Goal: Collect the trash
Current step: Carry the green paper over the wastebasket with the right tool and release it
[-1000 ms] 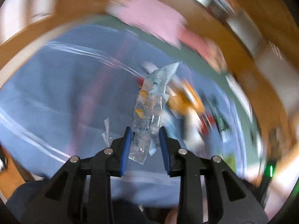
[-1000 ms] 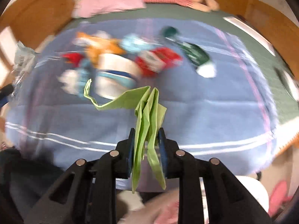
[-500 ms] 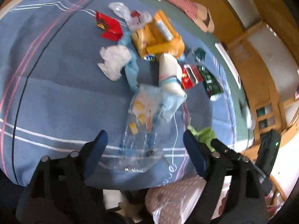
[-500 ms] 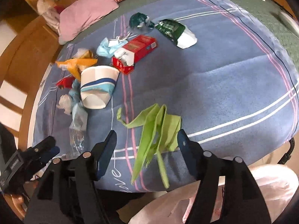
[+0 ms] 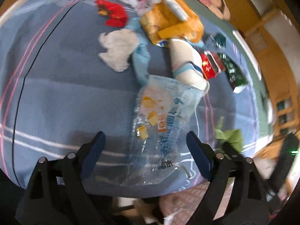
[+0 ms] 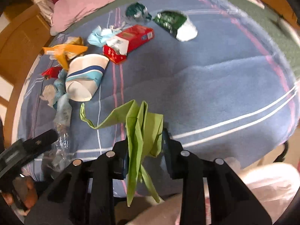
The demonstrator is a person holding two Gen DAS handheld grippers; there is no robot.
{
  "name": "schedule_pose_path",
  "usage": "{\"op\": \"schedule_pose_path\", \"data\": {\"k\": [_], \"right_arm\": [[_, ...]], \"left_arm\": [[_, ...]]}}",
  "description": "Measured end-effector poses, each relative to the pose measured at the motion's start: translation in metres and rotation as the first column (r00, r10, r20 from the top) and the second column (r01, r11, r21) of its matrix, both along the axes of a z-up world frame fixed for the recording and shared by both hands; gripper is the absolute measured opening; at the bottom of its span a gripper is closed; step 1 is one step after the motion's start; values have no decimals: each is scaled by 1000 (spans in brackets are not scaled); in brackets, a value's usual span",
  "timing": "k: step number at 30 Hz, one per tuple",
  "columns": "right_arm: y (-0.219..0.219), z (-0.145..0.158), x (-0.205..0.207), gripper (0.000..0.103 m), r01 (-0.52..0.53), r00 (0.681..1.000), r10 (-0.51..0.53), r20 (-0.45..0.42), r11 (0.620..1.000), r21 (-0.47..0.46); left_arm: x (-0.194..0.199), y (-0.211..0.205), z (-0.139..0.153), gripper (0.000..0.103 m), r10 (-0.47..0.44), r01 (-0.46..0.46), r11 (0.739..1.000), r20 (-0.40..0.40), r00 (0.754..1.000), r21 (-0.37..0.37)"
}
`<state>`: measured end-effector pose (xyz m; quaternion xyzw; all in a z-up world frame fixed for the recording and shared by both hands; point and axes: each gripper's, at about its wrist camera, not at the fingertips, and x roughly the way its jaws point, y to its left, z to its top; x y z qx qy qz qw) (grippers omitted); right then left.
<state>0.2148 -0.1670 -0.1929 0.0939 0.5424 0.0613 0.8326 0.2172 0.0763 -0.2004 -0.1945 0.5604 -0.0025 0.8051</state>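
1. Your left gripper (image 5: 145,142) has its jaws spread wide, and the clear plastic wrapper (image 5: 159,123) lies loose between them on the blue blanket (image 5: 56,93), touching neither pad.
2. Your right gripper (image 6: 144,146) has just been closing its jaws; the green paper (image 6: 140,129) hangs between them, though I cannot tell whether the pads already pinch it.
3. Ahead of both jaws the rest of the trash sits clustered: paper cup (image 6: 84,78), red box (image 6: 129,41), orange wrapper (image 5: 172,22), white tissue (image 5: 118,48).
4. Below the jaws a pinkish bag (image 6: 271,183) shows at the bed's edge, probably where pieces get dropped.
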Motion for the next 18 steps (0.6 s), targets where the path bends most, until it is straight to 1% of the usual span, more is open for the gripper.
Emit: {"op": "schedule_pose_path", "data": {"k": [1,2,3,4,5,6,7,8,9,10,11,12,15,18], "right_arm": [[-1,4,-3,31,0,1000,0,13,1000,-8],[-4,11,-8,31,4,1000,-4,30,1000,-8],[-7,15,-12,31,8,999,-8,43,1000,-4],[-11,21,-19,31,12,998,-12,60,1000,0],[-14,27,-25,31,19,997,-19,76,1000,-2],[-16,31,-30,31,24,996,-23,89,1000,-4],[-19,35,-36,31,30,994,-29,107,1000,-10],[-21,39,-42,31,33,992,-30,123,999,-19],[-23,41,-47,31,35,990,-31,135,999,-29],[-24,43,-53,31,39,988,-32,149,998,-44],[-25,45,-57,31,44,987,-35,160,998,-53],[-25,47,-60,31,48,985,-38,168,997,-56],[-25,52,-67,31,45,980,-31,195,997,-67],[-21,55,-71,31,35,975,-20,221,997,-67]], "left_arm": [[2,-8,0,83,-29,29,999,6,1000,33],[3,-17,1,71,-74,73,994,17,997,75],[3,-24,0,62,-117,115,987,14,993,112],[3,-31,-2,60,-152,150,979,2,988,139],[3,-38,-6,53,-184,184,970,-17,983,159],[2,-43,-9,48,-204,206,964,-29,979,167],[1,-45,-9,45,-217,219,959,-28,976,181],[-1,-44,-7,37,-222,222,959,-20,975,177],[-1,-43,-6,31,-222,222,961,-16,975,168],[-1,-41,-5,28,-213,212,965,-10,977,155],[-1,-39,-4,22,-203,201,968,-6,979,152],[-2,-34,-2,19,-186,183,971,2,983,151],[-8,-25,9,17,-127,115,979,60,990,166],[-24,-15,28,16,-78,45,979,163,984,199]]}}
